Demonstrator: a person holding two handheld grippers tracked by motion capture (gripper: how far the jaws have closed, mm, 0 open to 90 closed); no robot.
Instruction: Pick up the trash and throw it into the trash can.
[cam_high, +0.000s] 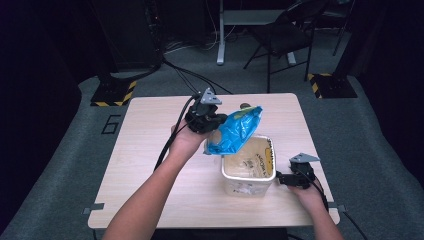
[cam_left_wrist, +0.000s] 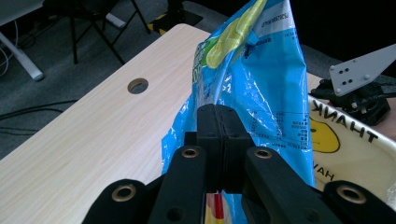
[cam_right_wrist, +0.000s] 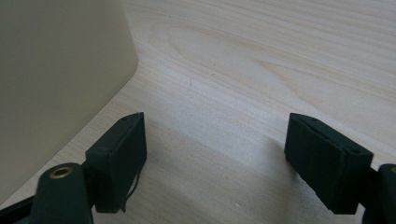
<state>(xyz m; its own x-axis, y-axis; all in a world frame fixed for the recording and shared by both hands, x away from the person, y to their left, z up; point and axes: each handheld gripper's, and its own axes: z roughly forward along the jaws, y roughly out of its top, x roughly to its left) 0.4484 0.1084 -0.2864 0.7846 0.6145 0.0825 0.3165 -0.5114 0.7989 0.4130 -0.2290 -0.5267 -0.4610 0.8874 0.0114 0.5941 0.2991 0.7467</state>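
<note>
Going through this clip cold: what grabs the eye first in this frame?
The bright blue snack bag stands out, pinched in the left gripper and held tilted above the open cream tub near the table's right front. Next comes the right gripper, resting on the table just right of the tub, its fingers spread wide with nothing between them.

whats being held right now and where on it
The left gripper is shut on the blue snack bag, pinching its lower part. The right gripper is open, holding nothing.
</note>
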